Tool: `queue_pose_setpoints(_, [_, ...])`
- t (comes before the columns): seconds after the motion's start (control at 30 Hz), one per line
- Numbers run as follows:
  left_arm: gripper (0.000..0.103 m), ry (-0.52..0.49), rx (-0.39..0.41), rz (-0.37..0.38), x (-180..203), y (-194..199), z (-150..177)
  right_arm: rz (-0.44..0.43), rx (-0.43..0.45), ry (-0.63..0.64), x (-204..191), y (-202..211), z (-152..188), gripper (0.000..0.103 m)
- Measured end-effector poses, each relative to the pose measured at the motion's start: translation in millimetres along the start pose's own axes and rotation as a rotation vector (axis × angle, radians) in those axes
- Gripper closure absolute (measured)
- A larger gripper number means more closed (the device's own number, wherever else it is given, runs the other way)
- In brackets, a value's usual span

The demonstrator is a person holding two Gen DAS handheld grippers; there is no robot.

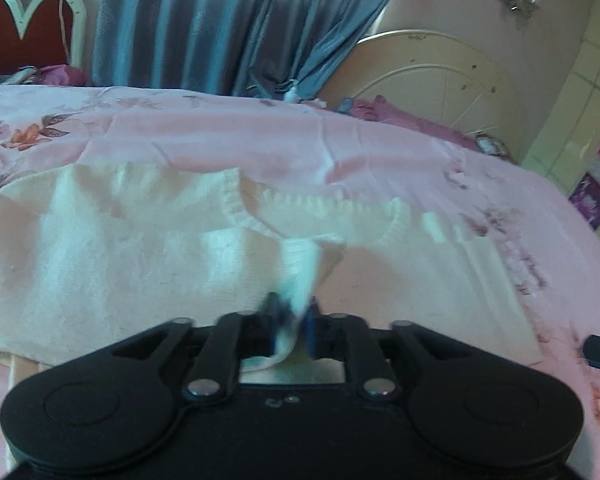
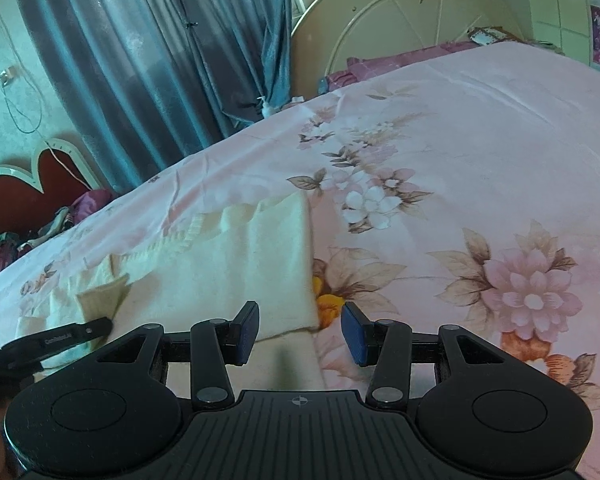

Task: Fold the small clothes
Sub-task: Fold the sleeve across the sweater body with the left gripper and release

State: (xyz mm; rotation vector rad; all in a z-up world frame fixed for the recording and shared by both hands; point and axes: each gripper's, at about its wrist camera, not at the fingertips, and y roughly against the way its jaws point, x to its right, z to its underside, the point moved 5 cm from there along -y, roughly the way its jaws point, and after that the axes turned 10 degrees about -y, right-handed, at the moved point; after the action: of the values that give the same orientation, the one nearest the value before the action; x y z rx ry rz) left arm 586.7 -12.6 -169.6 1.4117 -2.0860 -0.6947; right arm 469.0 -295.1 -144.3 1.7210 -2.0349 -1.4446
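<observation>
A small cream knit garment (image 1: pixel 112 248) lies spread on the pink floral bedsheet (image 1: pixel 260 136). My left gripper (image 1: pixel 294 322) is shut on a strip of the garment's edge and lifts it off the bed; the view is blurred. In the right wrist view the garment (image 2: pixel 236 264) lies left of centre, with its right edge running between the jaws. My right gripper (image 2: pixel 300 334) is open and empty, low over that edge. The left gripper also shows in the right wrist view (image 2: pixel 76 330) at the left, on the cloth.
The bed has a cream metal headboard (image 1: pixel 432 80) at the far right and purple pillows (image 2: pixel 396 60) beside it. Blue-grey curtains (image 2: pixel 148 60) hang behind the bed. A red heart-shaped headboard (image 2: pixel 32 196) stands at the left. The sheet right of the garment carries only its flower print.
</observation>
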Motion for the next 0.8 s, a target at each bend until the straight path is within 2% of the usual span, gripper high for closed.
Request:
queue_pose_setpoints(0.07, [0.061, -0.010, 0.010, 0.020, 2.0, 6.4, 0.1, -0.026, -0.012, 0.005, -10.8, -3.0, 1.0, 0.057])
queue_pose_setpoints(0.1, [0.047, -0.023, 0.026, 0.018, 2.1, 14.8, 0.7, -0.043, -0.018, 0.008, -17.1, -3.9, 1.7, 0.057])
queue_pose_setpoints(0.13, [0.040, -0.033, 0.047, 0.008, 1.0, 24.1, 1.8, -0.060, -0.022, 0.012, -23.7, -5.5, 2.2, 0.057])
queue_pose_setpoints(0.2, [0.042, -0.041, 0.077, -0.024, -7.2, 47.0, 8.4, -0.110, -0.038, 0.011, -38.5, -8.7, 4.4, 0.057])
queue_pose_setpoints(0.33, [0.057, 0.043, 0.059, -0.087, -44.5, 86.3, 40.2, -0.216, -0.102, 0.002, -72.1, -25.7, 13.7, 0.057])
queue_pose_setpoints(0.5, [0.057, 0.194, 0.022, -0.172, -102.6, 104.3, 78.1, -0.267, -0.178, 0.002, -110.2, -59.2, 32.9, 0.057])
queue_pose_setpoints(0.7, [0.053, 0.289, 0.044, -0.083, -123.1, 89.6, 71.4, -0.276, -0.283, -0.085, -128.3, -105.3, 50.4, 0.057])
queue_pose_setpoints(0.8, [0.052, 0.281, 0.032, -0.085, -123.8, 80.3, 68.6, -0.283, -0.284, -0.086, -136.0, -113.5, 52.0, 0.057])
